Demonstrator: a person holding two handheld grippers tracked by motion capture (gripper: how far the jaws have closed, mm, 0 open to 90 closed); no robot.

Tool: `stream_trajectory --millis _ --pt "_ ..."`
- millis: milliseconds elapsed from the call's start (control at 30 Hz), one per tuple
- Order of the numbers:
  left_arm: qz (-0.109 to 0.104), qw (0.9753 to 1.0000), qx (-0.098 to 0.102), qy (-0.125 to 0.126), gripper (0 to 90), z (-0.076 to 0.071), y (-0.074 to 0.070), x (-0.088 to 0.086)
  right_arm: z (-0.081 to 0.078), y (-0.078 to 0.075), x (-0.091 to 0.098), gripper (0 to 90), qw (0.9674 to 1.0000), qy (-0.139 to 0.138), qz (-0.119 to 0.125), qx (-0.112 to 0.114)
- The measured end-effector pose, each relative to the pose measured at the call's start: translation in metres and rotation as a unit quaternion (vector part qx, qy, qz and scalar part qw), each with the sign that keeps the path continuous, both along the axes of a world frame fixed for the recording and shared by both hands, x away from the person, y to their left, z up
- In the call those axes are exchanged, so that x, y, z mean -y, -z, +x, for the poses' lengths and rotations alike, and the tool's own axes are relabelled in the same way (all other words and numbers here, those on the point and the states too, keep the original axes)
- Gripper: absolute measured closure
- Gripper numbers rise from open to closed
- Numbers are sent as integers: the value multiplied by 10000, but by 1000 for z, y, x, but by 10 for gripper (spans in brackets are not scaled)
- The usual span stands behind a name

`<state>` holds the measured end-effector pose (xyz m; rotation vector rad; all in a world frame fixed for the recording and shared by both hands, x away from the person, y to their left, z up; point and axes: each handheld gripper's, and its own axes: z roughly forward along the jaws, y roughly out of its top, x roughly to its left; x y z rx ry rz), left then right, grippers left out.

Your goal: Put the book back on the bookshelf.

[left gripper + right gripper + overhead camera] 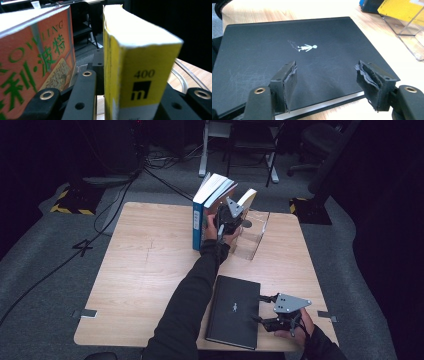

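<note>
High view footage is being dominated by the wooden table (145, 285), on which everything else is being supported. A black book (233, 311) is being left lying flat near the table's front edge, a small white figure being shown on its cover in the right gripper view. Toward the far edge, a row of upright books (210, 205) is being kept beside a clear acrylic stand (252, 237); an orange book (32, 65) with green characters is being seen at the left of the left gripper view. A yellow book (135, 72) is being pinched upright between the jaws of the left gripper (228, 217), just beside the orange one and at the clear stand. The right gripper (327, 82) is being held over the black book's near edge, at the book's right side in the high view; its jaws are being kept spread apart, with nothing being pressed between the worn pads (291, 82).
</note>
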<state>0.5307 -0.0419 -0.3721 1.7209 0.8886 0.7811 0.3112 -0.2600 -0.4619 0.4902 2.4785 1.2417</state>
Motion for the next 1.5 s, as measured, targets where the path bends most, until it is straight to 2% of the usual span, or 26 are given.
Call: stream_trajectory --millis 133,200,267,367,500,567,633,833,900,967,1167,1300,1500 --pt "-133 9999 -86 -66 749 9 8 2 -1 -1 0 329 10000 -31 12 8" --pt "-307 9994 -97 -95 748 11 10 1 -2 0 0 329 10000 -34 -7 14" --pt "-364 9993 -68 -106 748 13 12 1 -2 -1 1 329 10000 -33 7 26" --pt "-558 9983 8 -156 748 15 12 1 -2 -1 2 329 10000 -20 29 25" --pt "-458 9988 -18 -142 747 18 13 7 -3 -1 1 329 10000 -50 10 -2" --pt "-473 9988 -29 -135 746 18 15 7 -3 0 1 329 10000 -48 3 2" --pt "-584 9982 -39 -137 745 16 18 6 -3 0 2 328 10000 -53 7 5" --pt "-589 9981 -60 -155 728 12 20 4 -3 0 2 328 10000 -20 9 -7" --pt "-513 9986 -88 -135 728 9 20 3 -3 0 1 328 10000 -44 -20 -6" --pt "-351 9992 -59 -168 706 6 21 2 -3 1 0 326 10000 -43 -42 -17" --pt "-125 9994 -97 -314 579 1 23 -4 -2 2 1 326 9999 -75 -96 -32" --pt "68 9996 -146 -230 521 -7 28 -12 -1 4 1 325 9999 -55 -117 -47" --pt "356 9990 -240 82 450 -24 39 -28 -1 5 0 324 9998 -86 -191 -73"
